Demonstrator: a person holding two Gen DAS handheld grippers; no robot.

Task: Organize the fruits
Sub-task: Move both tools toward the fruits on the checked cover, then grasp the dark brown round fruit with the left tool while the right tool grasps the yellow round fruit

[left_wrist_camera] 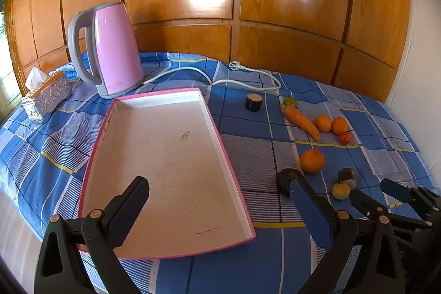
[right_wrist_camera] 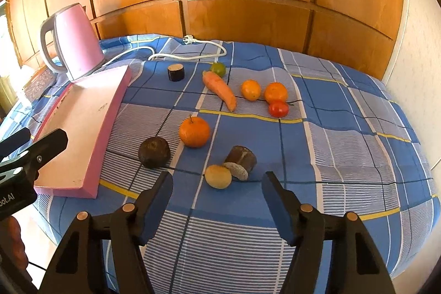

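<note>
Left wrist view: we hold our left gripper (left_wrist_camera: 217, 200) spread wide and empty over the shallow pink-rimmed tray (left_wrist_camera: 237, 200), fruit scattered beside it. Right wrist view: our right gripper (right_wrist_camera: 217, 189) gapes, gripping nothing, behind a small smooth yellow fruit (right_wrist_camera: 218, 176); being round, it may roll off the rumpled checked cloth (right_wrist_camera: 344, 128).

Our left gripper (left_wrist_camera: 220, 200) and right gripper (right_wrist_camera: 217, 190) are alike: black plastic frames with triangular cut-outs, brass-coloured rivets (right_wrist_camera: 306, 208) at the pivots, blue pads (left_wrist_camera: 308, 205) inside. White lettering (right_wrist_camera: 7, 202) marks the housing at left.
</note>
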